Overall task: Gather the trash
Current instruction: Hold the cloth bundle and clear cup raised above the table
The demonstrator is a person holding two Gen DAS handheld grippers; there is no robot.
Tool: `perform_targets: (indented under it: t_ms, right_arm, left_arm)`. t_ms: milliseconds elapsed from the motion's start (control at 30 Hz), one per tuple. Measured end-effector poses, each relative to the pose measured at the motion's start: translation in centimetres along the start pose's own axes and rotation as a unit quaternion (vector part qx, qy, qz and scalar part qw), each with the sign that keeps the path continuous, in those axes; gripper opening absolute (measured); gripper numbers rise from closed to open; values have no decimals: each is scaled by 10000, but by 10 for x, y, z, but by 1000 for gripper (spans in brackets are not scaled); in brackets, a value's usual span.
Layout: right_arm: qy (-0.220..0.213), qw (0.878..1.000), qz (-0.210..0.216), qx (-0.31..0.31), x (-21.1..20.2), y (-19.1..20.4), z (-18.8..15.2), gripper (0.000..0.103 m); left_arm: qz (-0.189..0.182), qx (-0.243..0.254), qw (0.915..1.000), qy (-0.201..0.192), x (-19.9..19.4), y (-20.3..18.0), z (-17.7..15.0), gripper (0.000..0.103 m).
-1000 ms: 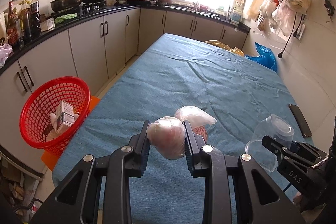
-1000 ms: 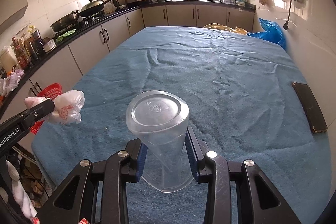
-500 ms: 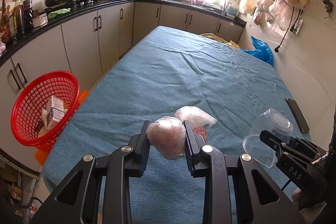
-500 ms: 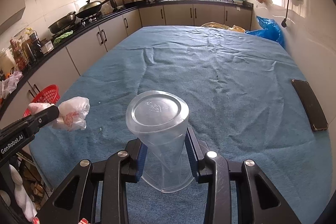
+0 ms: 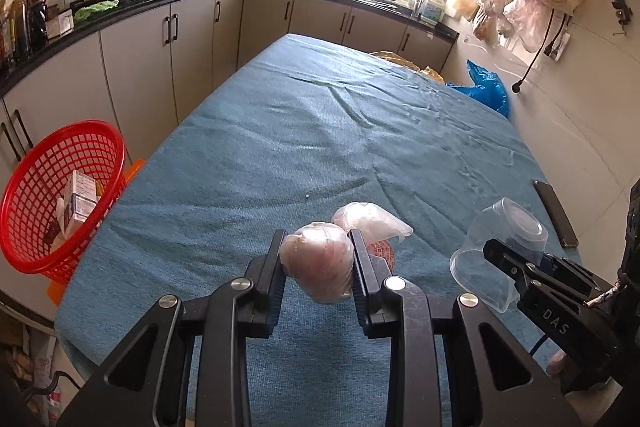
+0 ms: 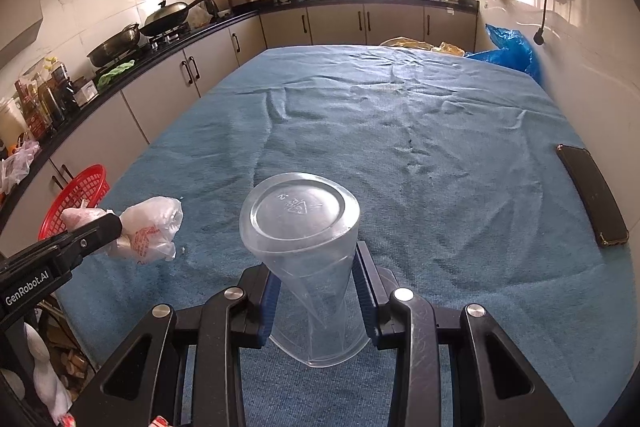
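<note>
My left gripper [image 5: 316,255] is shut on a crumpled white plastic bag [image 5: 320,263] with red print and holds it above the near end of the blue-covered table [image 5: 320,131]. The bag also shows in the right wrist view [image 6: 144,229]. My right gripper [image 6: 314,275] is shut on a clear plastic cup [image 6: 304,255], squeezed and held bottom up; the cup shows in the left wrist view [image 5: 500,251] to the right of the bag. A red basket [image 5: 60,195] with cartons in it stands off the table's left edge.
A black phone [image 6: 592,195] lies near the table's right edge. Cabinets and a counter with pans run along the left and far walls. A blue bag [image 5: 488,91] and yellow bags sit at the far right end. Bags hang on the right wall.
Both grippers have drawn back a little and swung right while keeping their holds; the red basket now sits further left and lower in the left wrist view.
</note>
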State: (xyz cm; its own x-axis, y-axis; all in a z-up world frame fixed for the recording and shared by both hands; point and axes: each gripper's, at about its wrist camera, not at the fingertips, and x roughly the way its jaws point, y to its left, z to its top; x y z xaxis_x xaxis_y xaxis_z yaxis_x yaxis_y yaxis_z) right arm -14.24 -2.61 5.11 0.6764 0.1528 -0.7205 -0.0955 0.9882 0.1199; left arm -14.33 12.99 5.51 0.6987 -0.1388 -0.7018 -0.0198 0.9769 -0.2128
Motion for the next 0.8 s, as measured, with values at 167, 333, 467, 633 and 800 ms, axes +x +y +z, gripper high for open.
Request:
perform_targets:
  t_ms: [167, 333, 467, 633, 800]
  right_arm:
    - [5, 10000, -1, -30, 0, 2, 0, 38]
    - [0, 10000, -3, -62, -1, 4, 0, 38]
    - [7, 10000, -6, -95, -1, 6, -1, 38]
    - [15, 9999, 1, -132, -1, 10, -1, 38]
    - [23, 9999, 4, -153, -1, 12, -2, 38]
  left_arm:
    - [-9, -11, 10000, 1, 0, 1, 0, 28]
    - [-14, -13, 10000, 0, 0, 1, 0, 28]
    - [-18, -18, 10000, -18, -1, 0, 1, 28]
    - [-39, -36, 10000, -53, -4, 1, 0, 28]
    - [-51, -65, 9999, -75, -8, 4, 0, 28]
